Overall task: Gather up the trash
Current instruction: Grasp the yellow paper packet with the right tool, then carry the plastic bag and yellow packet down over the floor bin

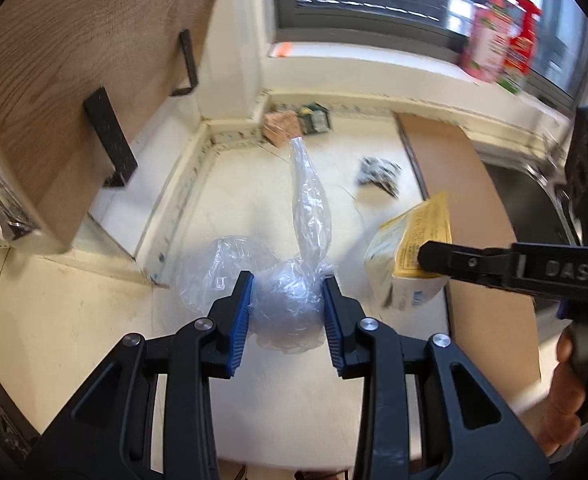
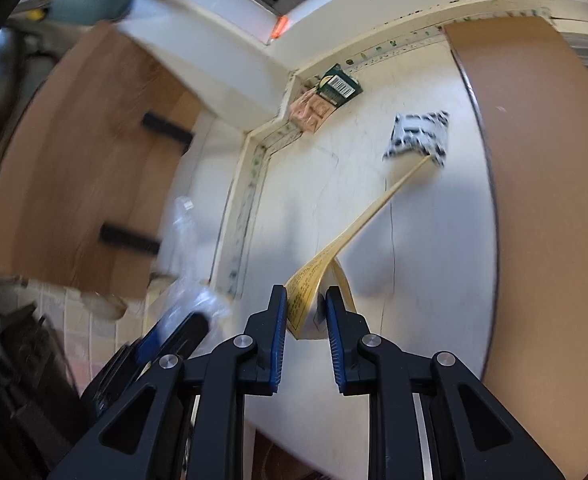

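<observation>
My left gripper [image 1: 288,300] is shut on a crumpled clear plastic bag [image 1: 294,304], whose twisted tail sticks up above the cream counter [image 1: 94,320]. In the left wrist view my right gripper [image 1: 425,258] reaches in from the right and pinches a yellow and white paper packet [image 1: 409,248]. From its own camera my right gripper [image 2: 303,304] is shut on that yellow packet [image 2: 307,284], held off the counter. A black-and-white wrapper [image 1: 379,172] [image 2: 417,134], a green carton [image 1: 313,118] [image 2: 339,86] and a pink wrapper [image 1: 280,126] [image 2: 309,114] lie further back by the wall.
A brown board [image 1: 465,208] [image 2: 541,200] covers the counter's right side beside a steel sink [image 1: 533,200]. A wooden cabinet door [image 1: 74,80] with black handles hangs at the left. Spray bottles [image 1: 501,52] stand on the window sill. A hand [image 1: 569,392] holds the right gripper.
</observation>
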A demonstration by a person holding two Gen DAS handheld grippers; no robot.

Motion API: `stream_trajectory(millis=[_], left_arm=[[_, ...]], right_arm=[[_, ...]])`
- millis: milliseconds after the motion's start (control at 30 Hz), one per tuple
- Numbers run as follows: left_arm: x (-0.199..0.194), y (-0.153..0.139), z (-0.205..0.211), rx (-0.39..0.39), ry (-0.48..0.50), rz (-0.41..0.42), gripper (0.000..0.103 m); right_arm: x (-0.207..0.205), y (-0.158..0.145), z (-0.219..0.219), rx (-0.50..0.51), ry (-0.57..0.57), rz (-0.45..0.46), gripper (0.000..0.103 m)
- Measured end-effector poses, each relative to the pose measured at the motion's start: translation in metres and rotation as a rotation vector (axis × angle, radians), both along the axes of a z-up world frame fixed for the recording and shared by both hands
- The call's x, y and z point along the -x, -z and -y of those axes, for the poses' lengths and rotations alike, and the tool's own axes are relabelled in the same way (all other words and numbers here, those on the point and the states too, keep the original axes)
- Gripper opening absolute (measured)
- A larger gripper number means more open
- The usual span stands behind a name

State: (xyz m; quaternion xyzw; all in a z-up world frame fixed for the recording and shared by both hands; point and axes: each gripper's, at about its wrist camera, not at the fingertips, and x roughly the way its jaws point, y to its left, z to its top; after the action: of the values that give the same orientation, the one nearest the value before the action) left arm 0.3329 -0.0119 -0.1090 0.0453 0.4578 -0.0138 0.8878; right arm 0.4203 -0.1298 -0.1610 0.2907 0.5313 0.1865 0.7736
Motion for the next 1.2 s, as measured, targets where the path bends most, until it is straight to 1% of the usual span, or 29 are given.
stream_trajectory(millis=[100,167,267,400,567,633,733,867,1033,1100,1200], left_arm=[[0.028,0.0,0.004,0.007,0.06,-0.017,0.03],[0.043,-0.001,0.007,0.005,0.091,-0.017,0.03],[0.071,-0.008,0.008,0.021,0.135,-0.01,0.03],[0.097,-0.016,0.007,0.055,0.173,-0.012,0.03],[0.13,-0.023,0.007,0.085,0.206,-0.029,0.03],[0.144,-0.024,0.007,0.099,0.209,-0.037,0.03],[0.164,-0.024,0.007,0.107,0.196,-0.042,0.03],[0.189,-0.02,0.003,0.115,0.167,-0.049,0.03],[0.226,-0.003,-0.001,0.128,0.106,-0.086,0.03],[0.24,0.008,0.0,0.128,0.092,-0.105,0.03],[0.261,0.027,0.001,0.126,0.076,-0.138,0.03]], right_arm=[[0.045,-0.013,0.005,0.003,0.019,0.021,0.017],[0.072,-0.02,0.008,0.0,0.035,0.03,0.017],[0.108,-0.031,0.013,0.005,0.049,0.05,0.017],[0.153,-0.044,0.019,0.017,0.058,0.066,0.017],[0.21,-0.058,0.023,0.039,0.041,0.074,0.017],[0.233,-0.064,0.026,0.041,0.029,0.074,0.017],[0.255,-0.069,0.024,0.051,0.008,0.078,0.017],[0.286,-0.068,0.023,0.054,-0.036,0.073,0.017],[0.317,-0.056,0.023,0.045,-0.089,0.055,0.017],[0.331,-0.046,0.023,0.049,-0.106,0.048,0.017],[0.35,-0.026,0.026,0.028,-0.116,0.02,0.017]])
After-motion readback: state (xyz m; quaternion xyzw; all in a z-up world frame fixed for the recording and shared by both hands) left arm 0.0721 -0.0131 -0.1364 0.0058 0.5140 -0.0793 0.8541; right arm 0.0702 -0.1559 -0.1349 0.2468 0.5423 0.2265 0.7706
